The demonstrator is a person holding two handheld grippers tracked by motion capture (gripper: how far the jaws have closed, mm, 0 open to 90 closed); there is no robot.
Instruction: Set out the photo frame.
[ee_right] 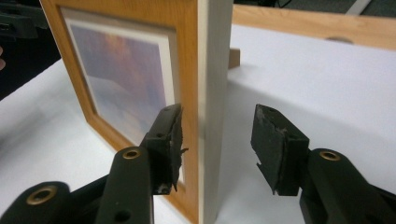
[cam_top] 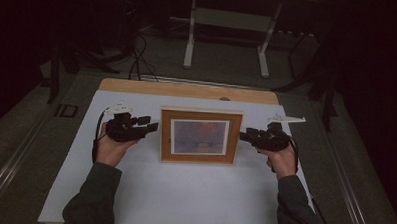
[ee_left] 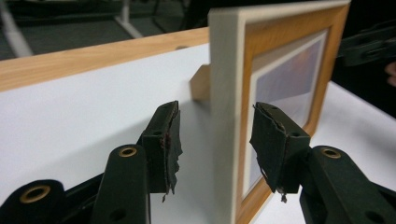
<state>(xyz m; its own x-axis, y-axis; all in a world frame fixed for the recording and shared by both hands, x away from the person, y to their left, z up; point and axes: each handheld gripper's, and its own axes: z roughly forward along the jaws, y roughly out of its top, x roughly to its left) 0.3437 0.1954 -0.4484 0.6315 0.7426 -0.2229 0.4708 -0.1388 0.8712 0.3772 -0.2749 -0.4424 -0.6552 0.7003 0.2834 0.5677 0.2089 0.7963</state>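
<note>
The wooden picture frame (cam_top: 200,136) stands upright at the centre of the high view, propped on a small back leg (ee_left: 201,83) on the white surface (cam_top: 183,191); its face is warm orange-brown wood around a pale mat and a hazy violet-and-orange print, and its outer edges are pale, unfinished-looking wood. In the left gripper view that pale edge rises between the jaws of the left hand-held gripper (ee_left: 215,144); the jaws stand spread, with gaps visible on both sides, so nothing is pinched. In the right gripper view the right hand-held gripper (ee_right: 218,147) brackets the opposite edge the same way, spread; its near pad sits just beside the frame's front, whether touching I cannot tell. The likely trouble: a frame resting on one thin leg could tip backwards or skid if either jaw brushes it; torn tape on the pads (ee_left: 170,140) could snag the wood.
</note>
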